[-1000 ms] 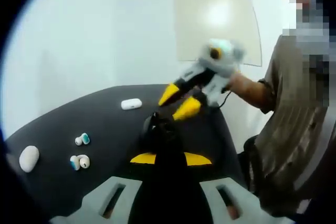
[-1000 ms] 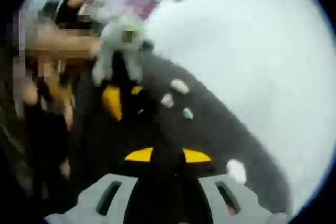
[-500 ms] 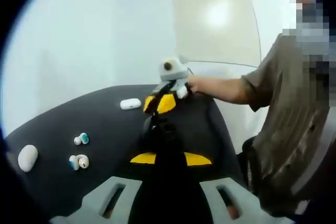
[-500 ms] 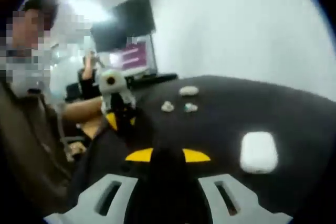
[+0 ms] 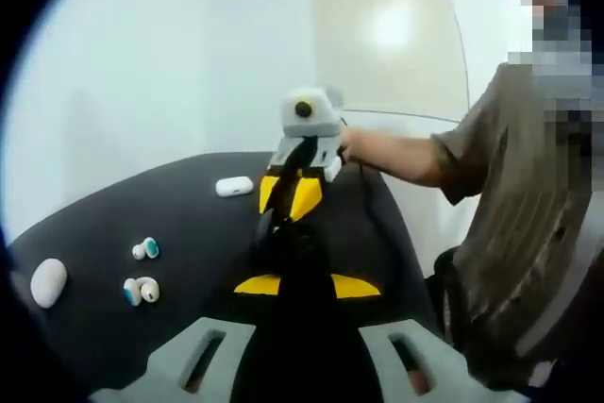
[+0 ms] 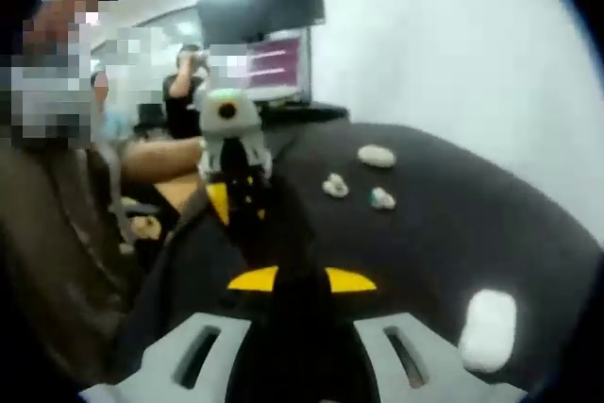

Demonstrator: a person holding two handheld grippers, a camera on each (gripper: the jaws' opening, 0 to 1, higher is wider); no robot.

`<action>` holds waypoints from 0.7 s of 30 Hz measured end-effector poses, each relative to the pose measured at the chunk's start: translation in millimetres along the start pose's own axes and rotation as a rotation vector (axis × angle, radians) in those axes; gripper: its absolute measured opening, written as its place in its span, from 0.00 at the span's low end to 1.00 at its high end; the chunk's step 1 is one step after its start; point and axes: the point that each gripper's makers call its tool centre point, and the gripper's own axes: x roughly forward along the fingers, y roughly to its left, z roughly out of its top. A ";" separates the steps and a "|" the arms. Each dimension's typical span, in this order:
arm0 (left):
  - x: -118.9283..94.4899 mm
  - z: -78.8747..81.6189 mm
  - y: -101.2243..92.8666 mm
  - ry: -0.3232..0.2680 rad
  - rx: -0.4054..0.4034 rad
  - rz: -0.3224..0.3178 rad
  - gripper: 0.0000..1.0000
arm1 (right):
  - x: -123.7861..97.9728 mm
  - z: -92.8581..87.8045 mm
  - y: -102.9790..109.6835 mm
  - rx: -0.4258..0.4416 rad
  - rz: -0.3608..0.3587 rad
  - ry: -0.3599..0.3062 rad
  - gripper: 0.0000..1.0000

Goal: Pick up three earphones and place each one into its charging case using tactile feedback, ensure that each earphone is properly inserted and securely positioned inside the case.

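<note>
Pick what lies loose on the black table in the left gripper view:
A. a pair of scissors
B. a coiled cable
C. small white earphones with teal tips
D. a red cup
C: small white earphones with teal tips lie on the black table, between two white cases.

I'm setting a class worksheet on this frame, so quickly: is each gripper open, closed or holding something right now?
Left gripper: looks closed, nothing seen between its jaws.
Right gripper: looks closed, nothing seen between its jaws.
</note>
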 end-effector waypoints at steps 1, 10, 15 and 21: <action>-0.1 0.0 0.0 0.000 0.001 0.000 0.14 | -2.7 8.8 -1.8 0.007 -0.006 -0.025 0.19; 0.0 -0.2 -0.3 0.000 -0.002 0.000 0.14 | -0.8 -1.5 -13.0 0.094 0.094 0.094 0.16; 0.0 -0.3 0.0 0.000 -0.007 -0.002 0.14 | 7.6 -11.0 -4.7 0.053 0.157 0.161 0.16; -0.1 -0.2 0.0 -0.001 -0.008 0.000 0.14 | 12.1 -21.3 -5.6 0.044 0.147 0.227 0.14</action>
